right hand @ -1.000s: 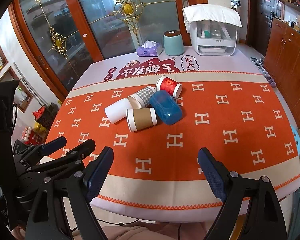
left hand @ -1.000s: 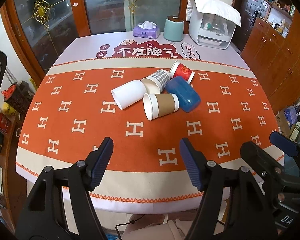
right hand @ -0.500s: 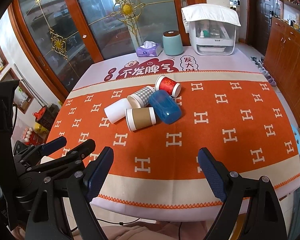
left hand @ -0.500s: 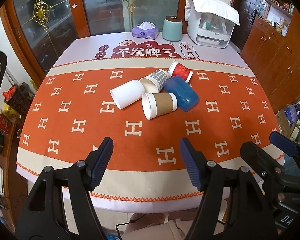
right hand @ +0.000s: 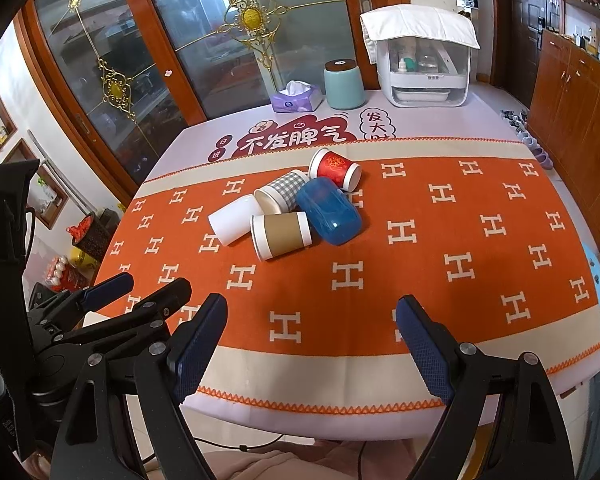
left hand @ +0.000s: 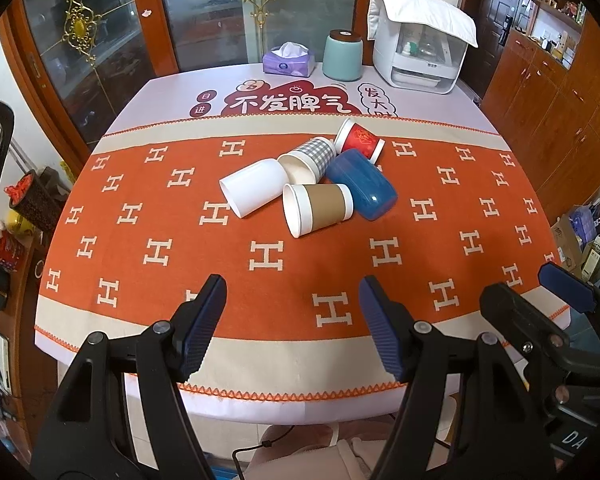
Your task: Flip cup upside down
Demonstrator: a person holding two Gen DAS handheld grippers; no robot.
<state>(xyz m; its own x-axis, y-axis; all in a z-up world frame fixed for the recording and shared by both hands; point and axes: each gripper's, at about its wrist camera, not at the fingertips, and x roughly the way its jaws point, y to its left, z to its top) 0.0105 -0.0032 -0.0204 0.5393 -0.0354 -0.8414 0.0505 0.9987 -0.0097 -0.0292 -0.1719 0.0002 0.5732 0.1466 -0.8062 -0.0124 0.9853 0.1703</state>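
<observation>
Several cups lie on their sides in a cluster mid-table: a white cup (left hand: 252,191), a brown-sleeved paper cup (left hand: 318,208), a checked cup (left hand: 308,158), a red cup (left hand: 358,140) and a blue plastic cup (left hand: 362,184). They also show in the right wrist view, with the brown cup (right hand: 282,234) nearest. My left gripper (left hand: 292,320) is open and empty over the near table edge. My right gripper (right hand: 312,336) is open and empty there too, to the right of the left one.
An orange patterned tablecloth (left hand: 140,248) covers the table. At the far edge stand a purple tissue box (left hand: 288,60), a teal canister (left hand: 343,56) and a white appliance (left hand: 420,44). Wooden cabinets (left hand: 560,100) stand at the right.
Both views have shifted slightly; the cups sit a little nearer in view. Both grippers stay open and empty.
</observation>
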